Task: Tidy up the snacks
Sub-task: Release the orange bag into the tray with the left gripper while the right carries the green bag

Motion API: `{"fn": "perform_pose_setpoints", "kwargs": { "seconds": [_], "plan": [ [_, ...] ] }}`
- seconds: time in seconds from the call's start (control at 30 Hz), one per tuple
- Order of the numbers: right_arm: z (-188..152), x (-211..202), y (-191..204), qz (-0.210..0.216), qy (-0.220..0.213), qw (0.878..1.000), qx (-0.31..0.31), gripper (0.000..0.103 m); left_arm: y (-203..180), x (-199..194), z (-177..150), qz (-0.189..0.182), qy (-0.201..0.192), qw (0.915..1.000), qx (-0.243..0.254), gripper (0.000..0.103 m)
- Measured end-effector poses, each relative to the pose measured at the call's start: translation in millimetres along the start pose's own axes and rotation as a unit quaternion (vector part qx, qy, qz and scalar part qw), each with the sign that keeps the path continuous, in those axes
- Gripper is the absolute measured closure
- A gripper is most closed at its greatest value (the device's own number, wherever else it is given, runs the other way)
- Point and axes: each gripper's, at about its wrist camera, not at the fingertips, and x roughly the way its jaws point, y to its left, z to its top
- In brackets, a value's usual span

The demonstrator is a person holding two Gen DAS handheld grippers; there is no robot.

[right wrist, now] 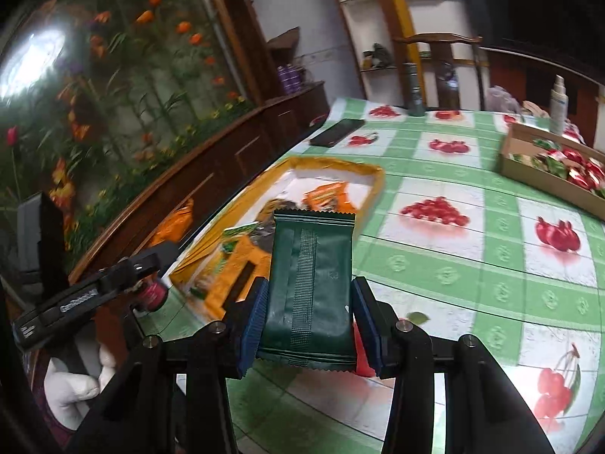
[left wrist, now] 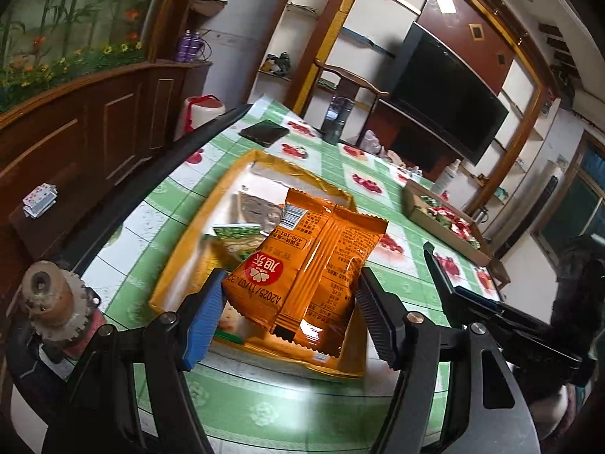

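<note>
The orange snack packet (left wrist: 314,268) carries, upside down, a red badge with the characters 旭东, the code A2025/11/07 beside it, a barcode, and a number beginning 400-101.

Home living room: large black flat television (left wrist: 450,102) in wooden wall unit, carved wooden chair (left wrist: 346,83), fruit-patterned green-checked tablecloth-covered worktop (right wrist: 472,249).

Beneath the orange packet (left wrist: 314,265) in the yellow tray (left wrist: 181,265), we cannot make out the half-covered, blurred wrappers (left wrist: 242,238), nor their print.
</note>
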Motion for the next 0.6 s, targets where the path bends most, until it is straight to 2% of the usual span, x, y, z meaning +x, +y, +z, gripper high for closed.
{"fn": "perform_pose_setpoints", "kwargs": {
  "seconds": [0.3, 0.6],
  "plan": [
    [16, 28, 23, 0.019, 0.033, 0.999, -0.013, 0.057, -1, 8, 7, 0.031, -0.006, 0.9989, 0.034, 0.035],
    [55, 54, 34, 0.013, 0.04, 0.999, -0.018, 0.057, 2, 27, 26, 0.066, -0.011, 0.9961, 0.057, 0.035]
  ]
}}
